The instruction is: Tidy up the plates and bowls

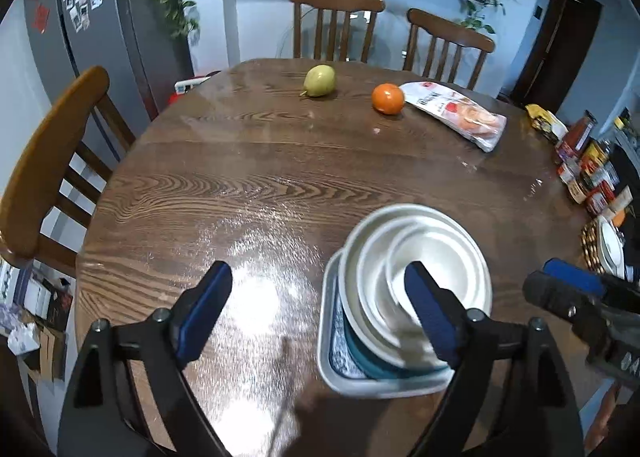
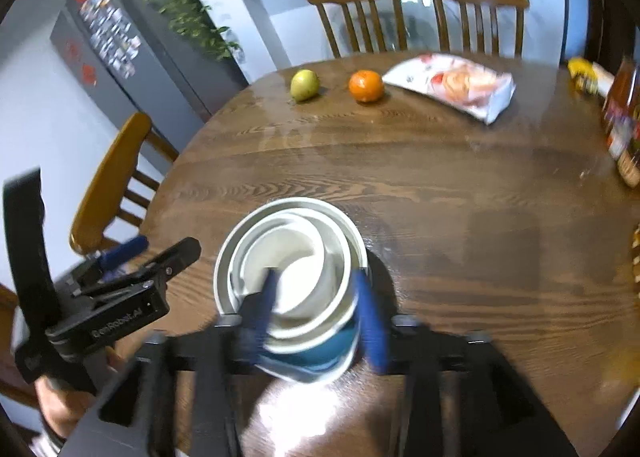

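A stack of white bowls [image 1: 416,257] nests on a teal bowl [image 1: 372,361] and a square white plate [image 1: 332,369] on the round wooden table [image 1: 260,185]. My left gripper [image 1: 320,313] is open and empty, its right finger in front of the stack. In the right wrist view the stack [image 2: 296,257] sits between the blue fingers of my right gripper [image 2: 316,321], which closes on the near rim of the bowls. The right gripper [image 1: 568,289] also shows at the right of the left wrist view. The left gripper [image 2: 132,269] shows at left in the right wrist view.
A pear [image 1: 319,80], an orange [image 1: 387,97] and a snack bag [image 1: 460,113] lie at the far side. Jars and bottles [image 1: 592,169] and a plate on a woven mat [image 1: 608,249] stand at the right edge. Wooden chairs [image 1: 336,25] surround the table.
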Motion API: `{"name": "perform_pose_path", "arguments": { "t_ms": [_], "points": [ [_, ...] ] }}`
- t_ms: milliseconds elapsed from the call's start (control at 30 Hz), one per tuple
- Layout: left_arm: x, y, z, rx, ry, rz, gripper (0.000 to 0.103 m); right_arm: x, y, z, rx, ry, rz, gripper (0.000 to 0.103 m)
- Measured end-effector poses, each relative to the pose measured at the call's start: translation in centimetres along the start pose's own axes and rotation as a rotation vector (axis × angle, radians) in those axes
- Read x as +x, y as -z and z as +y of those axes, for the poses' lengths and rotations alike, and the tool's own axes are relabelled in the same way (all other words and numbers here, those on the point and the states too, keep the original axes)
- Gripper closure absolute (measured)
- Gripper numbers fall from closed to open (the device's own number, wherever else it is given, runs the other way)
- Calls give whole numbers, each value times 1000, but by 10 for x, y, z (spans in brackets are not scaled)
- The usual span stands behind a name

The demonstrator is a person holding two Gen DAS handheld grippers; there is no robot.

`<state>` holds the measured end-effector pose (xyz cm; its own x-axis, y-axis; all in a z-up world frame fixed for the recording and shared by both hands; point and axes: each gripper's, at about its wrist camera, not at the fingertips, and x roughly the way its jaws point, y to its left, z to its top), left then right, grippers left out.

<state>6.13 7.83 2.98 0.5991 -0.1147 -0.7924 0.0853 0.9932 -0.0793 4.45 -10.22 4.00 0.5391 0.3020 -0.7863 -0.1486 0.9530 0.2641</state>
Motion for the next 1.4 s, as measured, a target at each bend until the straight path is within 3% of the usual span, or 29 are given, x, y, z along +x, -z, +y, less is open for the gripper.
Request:
{"name": "perform_pose_path", "arguments": {
  "t_ms": [67, 100, 200, 267, 500, 633, 867, 1233, 1400],
  "points": [
    [-4, 6, -3, 23, -7, 0, 9, -7, 7, 5, -33, 10, -19, 18],
    [-6, 10, -5, 30, -13, 3, 1, -10, 12, 7, -48, 14, -28, 17],
    [-12, 19, -6, 39, -9, 4, 1, -13, 25, 13, -89, 29, -25, 13],
    [-16, 25, -8, 42, -11, 3, 1, -11, 35, 15, -111, 39, -10, 5],
    [-23, 46, -11, 66, -40, 26, 1, -7, 66, 14, -112, 49, 14, 5],
    [-25, 57, -13, 73, 3, 34, 1, -8, 74, 16, -117, 47, 7, 4],
    [-31, 68, -14, 70, 6, 21, 1, -5, 80, 20, -144, 67, 17, 4],
    [-33, 81, -4, 61, -102, 26, 1, -2, 85, 22, -160, 97, 33, 5],
    [-31, 86, -2, 61, -108, 39, 1, -6, 81, 12, -115, 104, 22, 5]
  ]
}}
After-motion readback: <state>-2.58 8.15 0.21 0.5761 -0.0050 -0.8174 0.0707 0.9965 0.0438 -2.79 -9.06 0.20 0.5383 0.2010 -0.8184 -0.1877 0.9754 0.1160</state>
